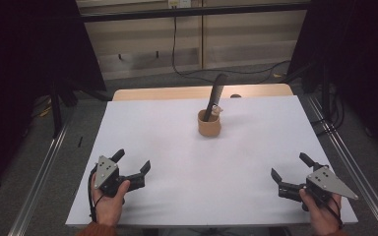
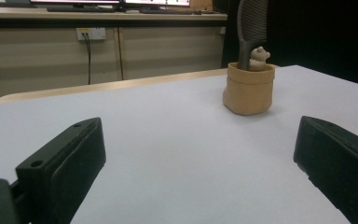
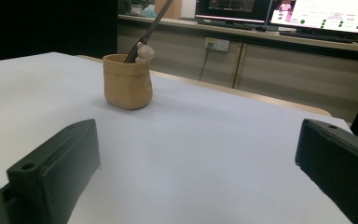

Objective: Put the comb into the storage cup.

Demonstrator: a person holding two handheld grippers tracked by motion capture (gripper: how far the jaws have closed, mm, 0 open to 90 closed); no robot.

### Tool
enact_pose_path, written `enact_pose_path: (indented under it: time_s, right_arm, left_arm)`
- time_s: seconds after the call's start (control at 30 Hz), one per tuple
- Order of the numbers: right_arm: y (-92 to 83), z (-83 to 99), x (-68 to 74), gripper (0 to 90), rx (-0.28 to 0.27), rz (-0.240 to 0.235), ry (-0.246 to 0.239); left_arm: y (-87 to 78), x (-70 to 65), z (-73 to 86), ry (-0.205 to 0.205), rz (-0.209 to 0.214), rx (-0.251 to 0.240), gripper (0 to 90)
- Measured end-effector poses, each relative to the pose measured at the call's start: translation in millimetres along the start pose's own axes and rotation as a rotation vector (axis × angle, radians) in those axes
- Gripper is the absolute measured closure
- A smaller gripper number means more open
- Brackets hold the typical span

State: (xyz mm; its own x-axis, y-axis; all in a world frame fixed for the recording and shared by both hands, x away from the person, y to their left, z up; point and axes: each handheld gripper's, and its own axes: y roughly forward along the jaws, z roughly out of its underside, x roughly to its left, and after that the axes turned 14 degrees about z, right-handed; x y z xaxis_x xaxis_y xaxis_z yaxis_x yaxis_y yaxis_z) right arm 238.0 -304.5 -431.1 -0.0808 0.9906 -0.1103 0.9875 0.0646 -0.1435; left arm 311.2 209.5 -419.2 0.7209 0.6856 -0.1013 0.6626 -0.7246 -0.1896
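**Both grippers parked wide apart, cup with comb standing mid-surface**

Surface (image 1: 177, 196): white sheet over a wooden top, a strip of wood showing along the far edge.

Cup (image 1: 209, 124): tan, soft-walled, pouch-like, upright. Sits a little past the middle of the surface, toward the far side, roughly centred between the two grippers and well apart from both. Left gripper view puts it ahead and to the right; right gripper view puts it ahead and to the left.

Comb (image 1: 214, 94): dark, standing in the cup, handle end down inside, toothed end up and leaning toward the far right in the high view. Teeth are plain in the left gripper view.

Small bear figure (image 2: 259, 58): pale beige, poking above the cup rim just beside the comb. Whether it touches the comb, cannot tell.

Left gripper (image 1: 134, 162): near left corner, held in the person's left hand (image 1: 109, 199). Released, jaws spread wide, nothing between them but bare surface. Points toward the far right.

Right gripper (image 1: 290, 166): near right corner, held in the right hand (image 1: 322, 214). Also released, jaws spread wide and empty. Points toward the far left.

Background: cabinets and monitors (image 3: 319, 13) beyond the surface, cable running down the wall.
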Motion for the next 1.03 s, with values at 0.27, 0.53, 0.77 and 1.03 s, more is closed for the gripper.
enact_pose_path:
  time_s: [0.27, 0.53, 0.77, 1.03]
  right_arm:
    - [-0.4, 0.0, -0.1, 0.0, 0.001, -0.001, 0.001]
    - [-0.5, 0.1, -0.4, 0.0, -0.001, 0.0, 0.005]
    - [1.3, 0.7, -0.3, 0.0, 0.012, -0.001, 0.009]
    - [1.8, 0.7, -0.7, 0.0, 0.01, 0.002, 0.013]
  left_arm:
    - [-13.2, -3.1, 5.4, -0.007, -0.017, 0.005, 2.2]
    - [-22.4, -2.6, 8.6, -0.003, -0.043, -0.01, 2.2]
    - [-17.1, -0.7, 8.7, -0.01, -0.024, 0.003, 2.2]
    - [-16.8, 0.8, 8.0, -0.005, -0.022, 0.001, 2.2]
